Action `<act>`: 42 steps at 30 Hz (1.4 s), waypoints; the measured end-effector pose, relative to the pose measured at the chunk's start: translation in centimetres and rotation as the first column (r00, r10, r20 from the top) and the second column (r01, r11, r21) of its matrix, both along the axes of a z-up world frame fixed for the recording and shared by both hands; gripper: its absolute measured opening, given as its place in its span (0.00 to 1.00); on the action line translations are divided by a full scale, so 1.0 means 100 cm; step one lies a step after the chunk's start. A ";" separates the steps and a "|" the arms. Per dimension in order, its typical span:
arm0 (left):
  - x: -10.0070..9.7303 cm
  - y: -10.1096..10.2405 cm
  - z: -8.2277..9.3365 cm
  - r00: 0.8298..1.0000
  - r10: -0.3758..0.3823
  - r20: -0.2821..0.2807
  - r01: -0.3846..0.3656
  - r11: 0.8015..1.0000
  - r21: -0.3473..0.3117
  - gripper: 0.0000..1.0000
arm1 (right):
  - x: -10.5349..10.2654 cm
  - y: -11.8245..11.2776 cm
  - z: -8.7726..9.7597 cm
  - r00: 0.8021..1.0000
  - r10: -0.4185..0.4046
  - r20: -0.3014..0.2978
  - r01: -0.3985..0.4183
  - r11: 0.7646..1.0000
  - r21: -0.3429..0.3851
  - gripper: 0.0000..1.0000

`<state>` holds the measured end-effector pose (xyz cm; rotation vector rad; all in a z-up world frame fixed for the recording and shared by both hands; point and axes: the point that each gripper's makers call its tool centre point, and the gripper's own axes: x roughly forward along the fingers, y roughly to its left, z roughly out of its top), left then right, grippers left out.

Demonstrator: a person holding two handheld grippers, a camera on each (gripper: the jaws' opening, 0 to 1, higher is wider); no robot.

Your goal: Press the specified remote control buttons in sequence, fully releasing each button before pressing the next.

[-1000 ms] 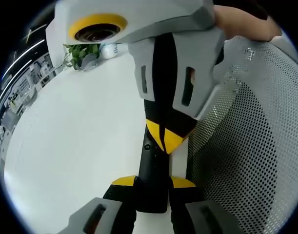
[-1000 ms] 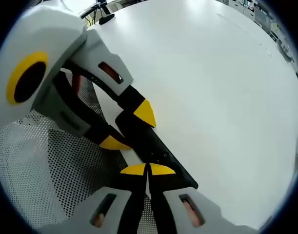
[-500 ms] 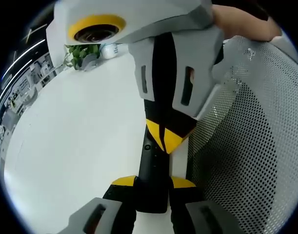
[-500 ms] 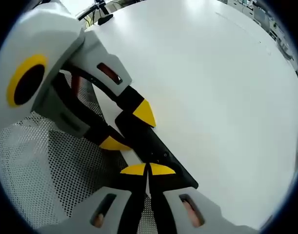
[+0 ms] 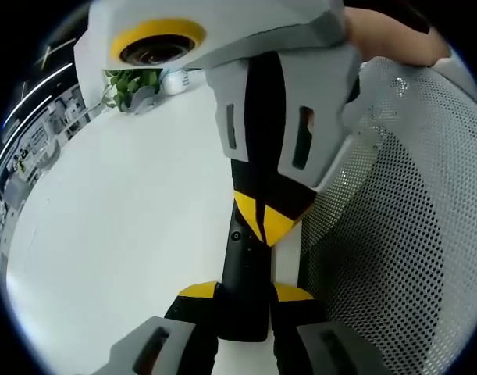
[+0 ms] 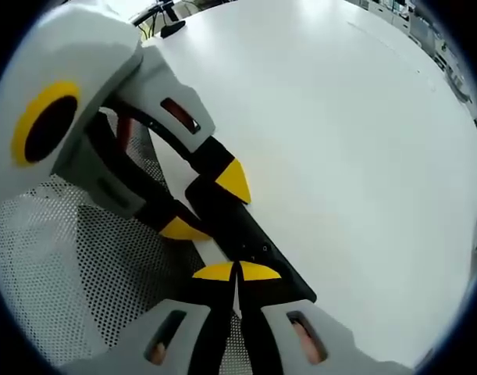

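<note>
Looks like an open-plan office or lab: a broad white table (image 5: 121, 219); a potted plant (image 5: 129, 84) at eleven o'clock; shelving, blurred, toward nine; a white mesh chair back (image 5: 394, 234) at three.

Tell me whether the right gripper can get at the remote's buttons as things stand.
Probably yes: the right gripper, jaws shut, sits right on the remote, which the left gripper holds by its end; nothing lies between.

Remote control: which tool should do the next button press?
Right. The right tool is shut, its tips together over the remote control, like a pointer. The left tool is clamped around the remote's end, steadying it on the white table.
</note>
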<state>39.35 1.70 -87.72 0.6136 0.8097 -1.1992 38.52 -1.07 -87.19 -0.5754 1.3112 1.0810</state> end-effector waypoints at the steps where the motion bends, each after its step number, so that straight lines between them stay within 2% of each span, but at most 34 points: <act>1: 0.000 0.000 0.000 1.000 0.000 0.000 0.000 1.000 0.000 0.25 | 0.000 0.000 0.000 1.000 -0.005 -0.001 0.005 1.000 0.001 0.00; 8: 0.000 0.000 0.000 1.000 0.000 -0.001 0.000 1.000 -0.002 0.25 | 0.007 0.006 0.006 0.999 -0.034 0.019 0.033 0.998 0.050 0.00; 13: 0.000 0.000 0.000 1.000 0.002 -0.002 -0.002 1.000 -0.003 0.25 | 0.007 0.008 0.004 0.999 -0.044 0.014 0.043 0.998 0.048 0.00; 19: 0.000 0.000 0.000 1.000 0.003 -0.002 -0.003 1.000 -0.004 0.25 | 0.012 0.013 0.005 0.998 -0.041 0.049 0.038 0.997 0.062 0.00; 33: 0.000 0.000 0.000 1.000 0.010 -0.003 -0.010 1.000 -0.011 0.25 | 0.014 0.013 0.003 0.997 -0.028 0.066 0.025 0.999 0.045 0.00; 38: 0.001 0.000 -0.001 1.000 0.006 -0.003 -0.006 1.000 -0.011 0.25 | 0.015 0.013 0.003 0.996 -0.051 0.076 0.048 0.998 0.044 0.00; 42: 0.001 0.000 -0.001 1.000 0.004 -0.003 -0.004 1.000 -0.008 0.25 | 0.015 0.015 0.002 0.995 -0.026 0.091 0.024 0.999 0.024 0.00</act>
